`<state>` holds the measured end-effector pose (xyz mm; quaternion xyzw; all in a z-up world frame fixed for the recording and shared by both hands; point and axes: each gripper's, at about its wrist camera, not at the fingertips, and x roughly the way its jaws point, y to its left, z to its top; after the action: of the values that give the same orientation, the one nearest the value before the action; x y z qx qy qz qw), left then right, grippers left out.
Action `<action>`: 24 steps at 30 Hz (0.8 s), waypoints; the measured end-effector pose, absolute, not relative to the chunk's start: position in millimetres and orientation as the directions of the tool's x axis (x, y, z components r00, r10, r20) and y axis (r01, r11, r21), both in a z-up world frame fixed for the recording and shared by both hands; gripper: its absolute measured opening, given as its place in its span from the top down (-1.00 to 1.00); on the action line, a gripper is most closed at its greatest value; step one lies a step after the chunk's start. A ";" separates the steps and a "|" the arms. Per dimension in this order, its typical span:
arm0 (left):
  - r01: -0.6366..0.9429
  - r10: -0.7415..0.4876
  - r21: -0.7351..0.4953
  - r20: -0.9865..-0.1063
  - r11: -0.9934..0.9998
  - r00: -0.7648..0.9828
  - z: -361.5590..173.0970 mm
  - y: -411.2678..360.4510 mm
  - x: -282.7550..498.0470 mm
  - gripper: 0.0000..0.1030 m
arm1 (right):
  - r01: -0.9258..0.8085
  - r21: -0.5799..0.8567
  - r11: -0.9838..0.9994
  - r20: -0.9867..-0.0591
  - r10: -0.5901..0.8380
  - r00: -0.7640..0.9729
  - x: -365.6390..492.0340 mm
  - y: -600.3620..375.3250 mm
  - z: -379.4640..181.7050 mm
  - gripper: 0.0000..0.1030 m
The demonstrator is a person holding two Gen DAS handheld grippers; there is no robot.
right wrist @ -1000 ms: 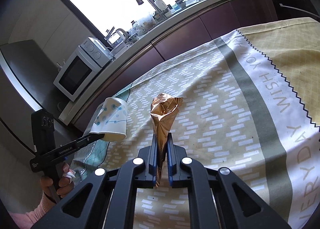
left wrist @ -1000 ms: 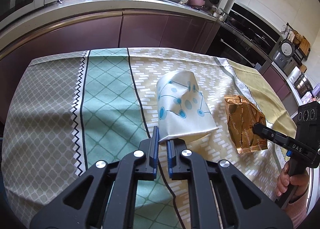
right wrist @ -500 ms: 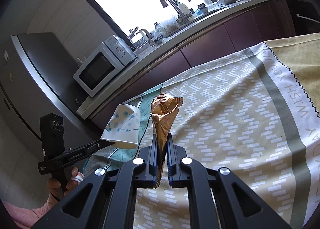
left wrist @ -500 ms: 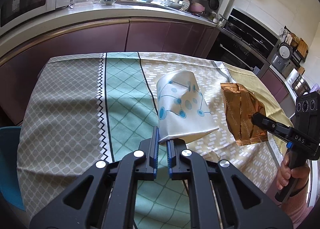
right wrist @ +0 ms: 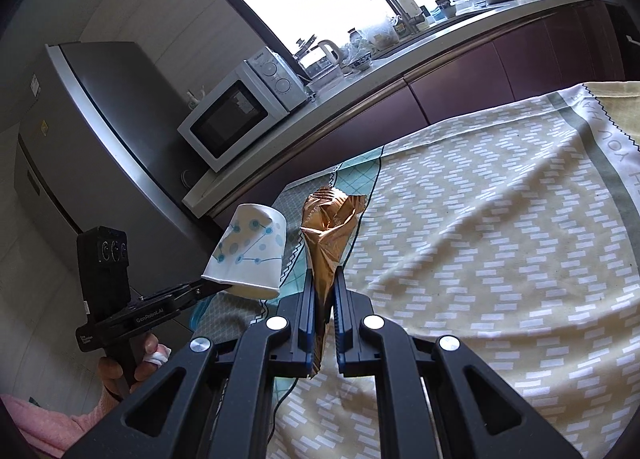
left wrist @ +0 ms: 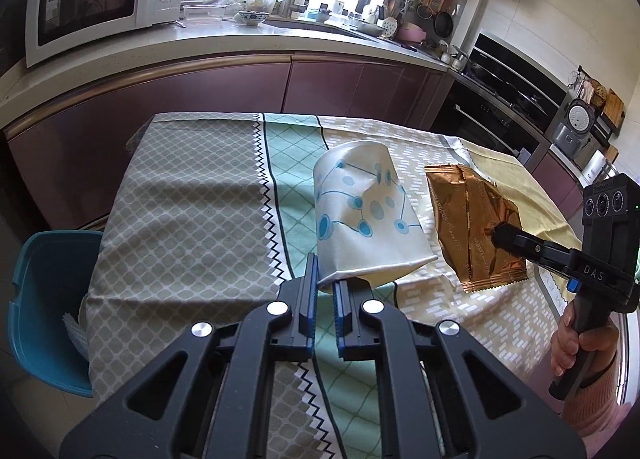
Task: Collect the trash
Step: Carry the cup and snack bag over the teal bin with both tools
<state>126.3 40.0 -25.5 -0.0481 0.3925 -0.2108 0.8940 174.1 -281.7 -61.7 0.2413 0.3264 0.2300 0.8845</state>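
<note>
A crushed white paper cup with blue dots hangs above the table, its rim pinched by my left gripper, which is shut on it. The same paper cup shows at the left of the right wrist view, held by that left gripper. My right gripper is shut on a copper foil wrapper, which stands up between its pads. From the left wrist view the foil wrapper hangs to the right of the cup, with the right gripper clamped on it.
A patterned tablecloth covers the table. A teal bin stands on the floor off the table's left edge. Behind are maroon cabinets, a microwave on the counter, and a fridge.
Both grippers have risen and drifted toward the table's left side with their loads still held. The teal bin has come into the left wrist view.
</note>
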 end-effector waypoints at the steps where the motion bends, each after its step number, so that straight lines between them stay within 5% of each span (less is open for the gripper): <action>1: 0.335 -0.413 -0.252 -0.681 0.908 0.605 -25.4 42.9 124.6 0.85 | -0.255 0.577 0.776 -0.465 0.569 0.678 173.9 -278.5 -60.8 0.86; 24: 0.243 -0.334 -0.229 -0.675 0.943 0.658 -22.4 98.9 87.2 0.85 | -0.345 0.585 0.734 -0.461 0.651 0.603 178.5 -225.6 -59.9 0.86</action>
<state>87.2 98.9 -22.4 -0.0593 0.3816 -0.1586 0.9087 178.5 -225.6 -59.9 0.2245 0.3407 0.2875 0.8665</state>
